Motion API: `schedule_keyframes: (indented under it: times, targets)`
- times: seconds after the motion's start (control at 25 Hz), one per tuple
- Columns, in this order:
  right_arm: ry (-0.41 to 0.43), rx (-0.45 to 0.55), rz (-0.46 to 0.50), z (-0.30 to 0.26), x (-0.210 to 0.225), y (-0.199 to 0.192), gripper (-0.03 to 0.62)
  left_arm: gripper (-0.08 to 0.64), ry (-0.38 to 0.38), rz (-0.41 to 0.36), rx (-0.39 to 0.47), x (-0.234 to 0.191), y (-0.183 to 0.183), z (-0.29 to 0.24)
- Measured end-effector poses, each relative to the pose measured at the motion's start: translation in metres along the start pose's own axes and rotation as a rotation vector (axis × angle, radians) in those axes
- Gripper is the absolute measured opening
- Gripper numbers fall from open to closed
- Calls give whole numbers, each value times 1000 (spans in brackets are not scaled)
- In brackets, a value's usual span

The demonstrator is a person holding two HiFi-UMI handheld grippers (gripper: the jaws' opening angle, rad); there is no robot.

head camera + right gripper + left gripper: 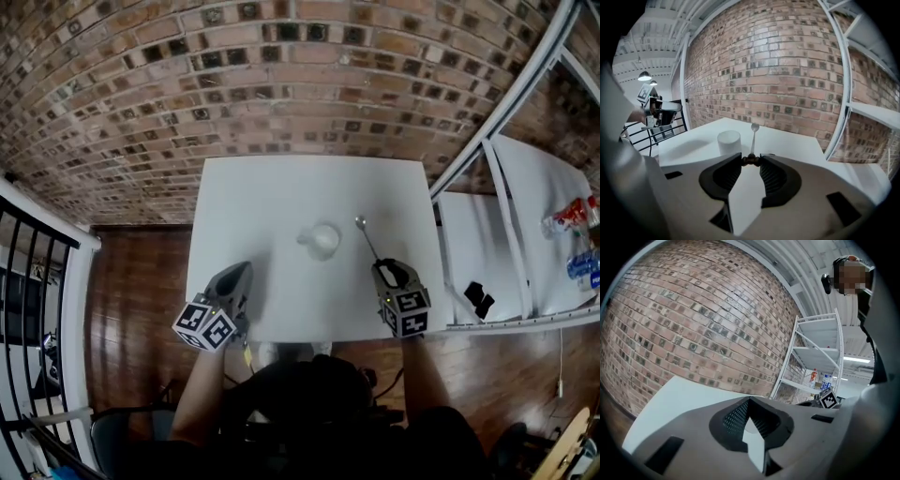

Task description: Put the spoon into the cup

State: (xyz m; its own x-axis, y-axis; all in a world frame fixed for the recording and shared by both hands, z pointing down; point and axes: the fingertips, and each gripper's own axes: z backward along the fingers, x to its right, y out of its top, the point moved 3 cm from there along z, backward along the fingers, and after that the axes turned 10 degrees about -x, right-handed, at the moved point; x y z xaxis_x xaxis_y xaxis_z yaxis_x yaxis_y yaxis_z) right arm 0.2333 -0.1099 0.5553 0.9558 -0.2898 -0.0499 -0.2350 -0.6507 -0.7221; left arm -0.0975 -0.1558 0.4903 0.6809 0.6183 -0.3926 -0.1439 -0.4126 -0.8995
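A plain white cup, a short smooth cylinder with a matte finish, stands near the middle of a white rectangular counter. Just right of the cup, a slim metal spoon with a small rounded bowl and a thin straight stem points away from the person. Its dark brown handle end is pinched between the fingers of the right gripper, which sits nearer the person than the cup and to its right. The fingers are grey moulded plastic with black ribbed pads, drawn in narrow on the handle.

The left gripper is to the left of the cup and nearer the person. Its finger tips meet, with nothing between them. Each gripper carries a cube of black and white square markers.

The counter top is smooth and bare around the cup. Beyond the cup rises a rough red-brown brick wall. Below is a dark reddish wood plank floor. Well to the cup's right stands a white metal shelving rack holding bottles; far to its left is a black barred railing.
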Motion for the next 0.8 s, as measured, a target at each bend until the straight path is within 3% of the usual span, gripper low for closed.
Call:
schedule_keyframes:
  times: [0.2,0.4,0.8]
  targets:
    - [114,34,101,13,-25,38,126,5,-19,-15,45,2,17,-5]
    - [235,-54,138,2,-46,36,126,5,-17,-24,54,5,20,0]
    - [238,-240,186,-25,-51,28,127,5,51,-20,67,-6,18,30]
